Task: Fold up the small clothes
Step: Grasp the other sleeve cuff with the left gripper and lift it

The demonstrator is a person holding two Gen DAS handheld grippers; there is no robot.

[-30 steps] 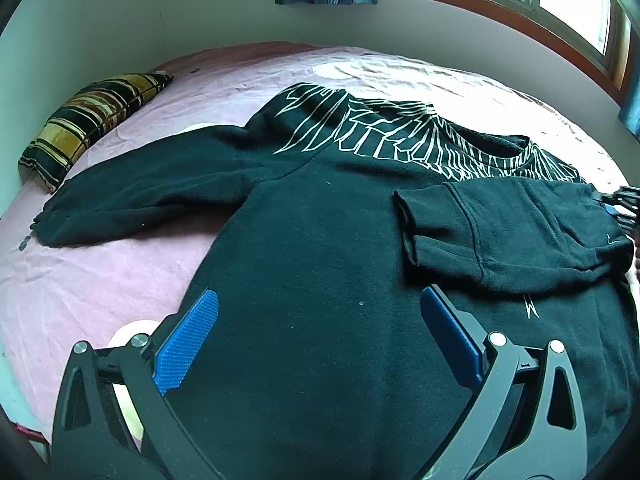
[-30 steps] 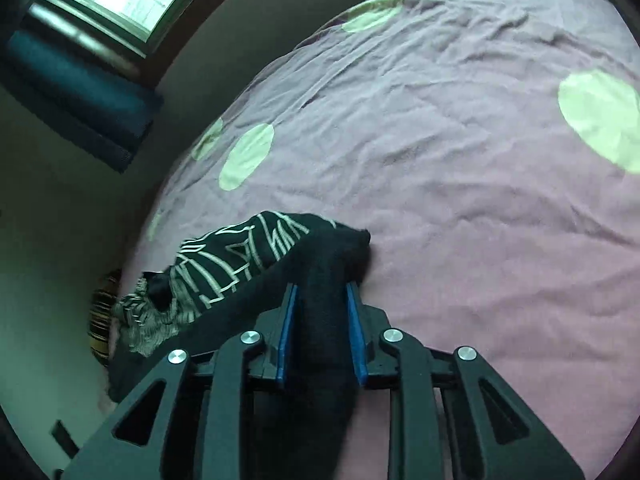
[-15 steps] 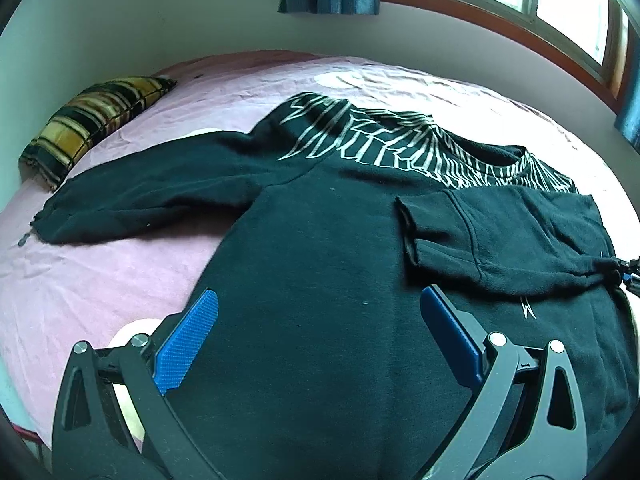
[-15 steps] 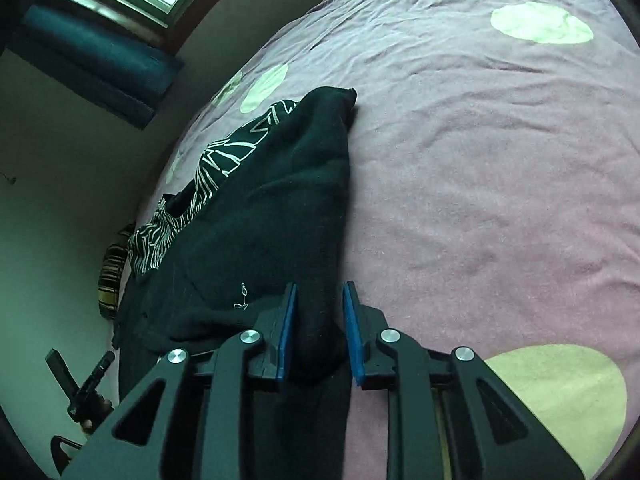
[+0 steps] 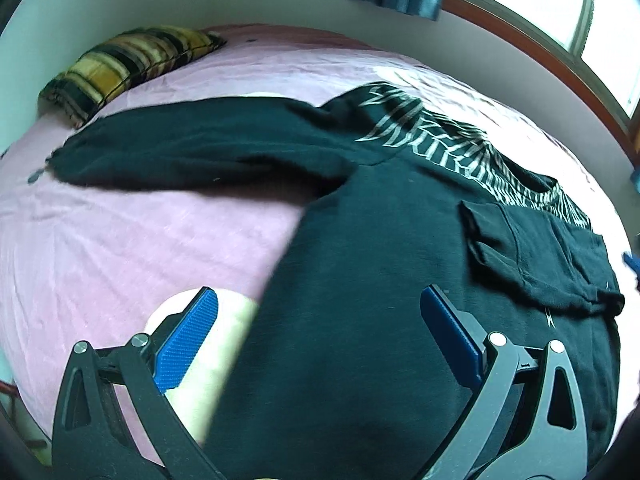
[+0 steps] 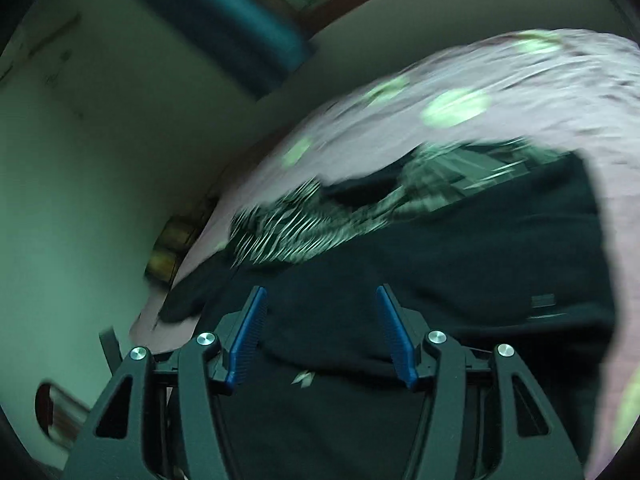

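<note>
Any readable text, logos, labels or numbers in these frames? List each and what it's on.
No readable text in either view.
White line graphic across the shoulders of the black sweatshirt: a pattern, no letters.
Small white mark low on the sweatshirt front: too small to read.
Same mark in the right wrist view: blurred, unreadable.
Small patch on the folded sleeve: blurred, unreadable.

Left tongs (image 5: pixel 320 332) gape above the black sweatshirt (image 5: pixel 360 260) (one sleeve folded in) on pink bedsheet (image 5: pixel 120 232).

Daylight is streaming from the window (image 5: pixel 560 8); the right view is looking dim, green-tinted and motion-blurred, both fisheye-warped at edges.
</note>
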